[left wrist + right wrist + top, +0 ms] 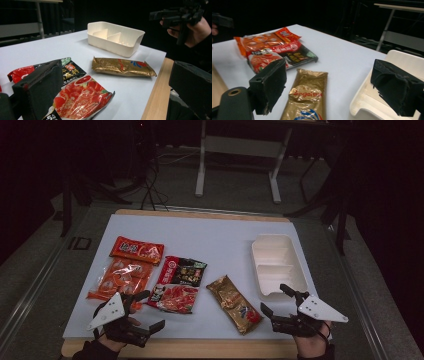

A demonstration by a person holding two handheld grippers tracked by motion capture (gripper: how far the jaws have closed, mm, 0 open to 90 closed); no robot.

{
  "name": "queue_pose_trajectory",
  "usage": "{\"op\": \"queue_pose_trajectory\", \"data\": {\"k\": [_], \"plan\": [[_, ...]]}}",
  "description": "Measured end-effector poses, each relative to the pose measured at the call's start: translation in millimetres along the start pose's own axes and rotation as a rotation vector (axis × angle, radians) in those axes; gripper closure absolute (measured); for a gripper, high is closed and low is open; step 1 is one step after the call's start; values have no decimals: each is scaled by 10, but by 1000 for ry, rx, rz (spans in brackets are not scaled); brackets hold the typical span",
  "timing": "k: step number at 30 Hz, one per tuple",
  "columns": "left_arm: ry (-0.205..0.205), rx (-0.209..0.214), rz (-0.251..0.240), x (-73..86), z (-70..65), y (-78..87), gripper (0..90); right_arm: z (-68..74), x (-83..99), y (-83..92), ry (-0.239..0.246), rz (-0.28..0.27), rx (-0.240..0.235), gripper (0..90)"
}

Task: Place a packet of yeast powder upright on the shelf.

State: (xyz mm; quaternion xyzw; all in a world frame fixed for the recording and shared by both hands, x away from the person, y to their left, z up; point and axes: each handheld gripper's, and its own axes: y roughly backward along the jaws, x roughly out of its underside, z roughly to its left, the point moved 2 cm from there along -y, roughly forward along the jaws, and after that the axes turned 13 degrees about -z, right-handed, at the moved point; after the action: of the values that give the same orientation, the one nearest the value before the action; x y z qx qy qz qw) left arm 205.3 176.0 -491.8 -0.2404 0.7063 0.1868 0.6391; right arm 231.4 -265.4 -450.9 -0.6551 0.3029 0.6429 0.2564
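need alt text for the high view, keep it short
A person's hands hold an open tool at each near corner of a white table: left tool, right tool. Between them lie four snack packets: two orange, one red-and-black, one gold. A white divided tray sits right.

Each hand carries a black two-jaw gripper. The left gripper (pixel 145 310) and the right gripper (pixel 276 299) both wear a pale grey three-cornered plate on top, dotted with small dark screws. The jaws are thick, blocky and matt black, with rough, slightly frayed padding on their inner faces. A round brass-coloured ring sits in the black body near one jaw in the right gripper view. Dark sleeves or cuffs cover both wrists.
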Motion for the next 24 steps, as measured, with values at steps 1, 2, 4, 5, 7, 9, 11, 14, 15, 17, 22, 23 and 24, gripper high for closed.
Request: {"op": "queue_pose_trajectory", "data": {"k": [1, 2, 4, 5, 7, 9, 11, 14, 15, 17, 22, 23, 24], "plan": [[0, 0, 0, 0, 0, 0, 0, -2, -3, 2, -1, -3, -5, 134], [-6, 7, 6, 6, -6, -7, 0, -1, -6, 3, 3, -7, -1, 135], [-16, 13, 7, 10, -15, -14, 0, -3, -22, 6, 11, -14, -9, 143], [-15, 17, 7, 10, -15, -17, 0, -3, -22, 6, 11, -14, -9, 143], [-7, 26, 2, 11, -13, -19, 0, -3, -34, 11, 15, -11, -2, 145], [-6, 31, -1, 12, -14, -18, 0, -1, -34, 11, 15, -8, -6, 145], [-3, 38, -4, 10, -18, -19, 0, 11, -25, -14, 23, 35, -29, 141], [1, 37, -3, 12, -14, -24, 0, 39, -25, -64, 16, 100, -50, 134], [3, 37, 0, 15, -10, -29, 0, 39, -25, -64, 16, 100, -50, 134], [8, 31, -2, 22, -3, -38, 0, 100, -54, -112, 44, 139, -66, 137], [14, 32, -10, 19, -3, -54, 0, 177, -155, -170, 50, 134, -108, 130], [12, 32, -9, 18, -7, -55, 0, 177, -155, -170, 50, 134, -108, 130], [17, 35, -11, 18, -11, -57, 0, 184, -168, -186, 48, 135, -117, 127]]}}
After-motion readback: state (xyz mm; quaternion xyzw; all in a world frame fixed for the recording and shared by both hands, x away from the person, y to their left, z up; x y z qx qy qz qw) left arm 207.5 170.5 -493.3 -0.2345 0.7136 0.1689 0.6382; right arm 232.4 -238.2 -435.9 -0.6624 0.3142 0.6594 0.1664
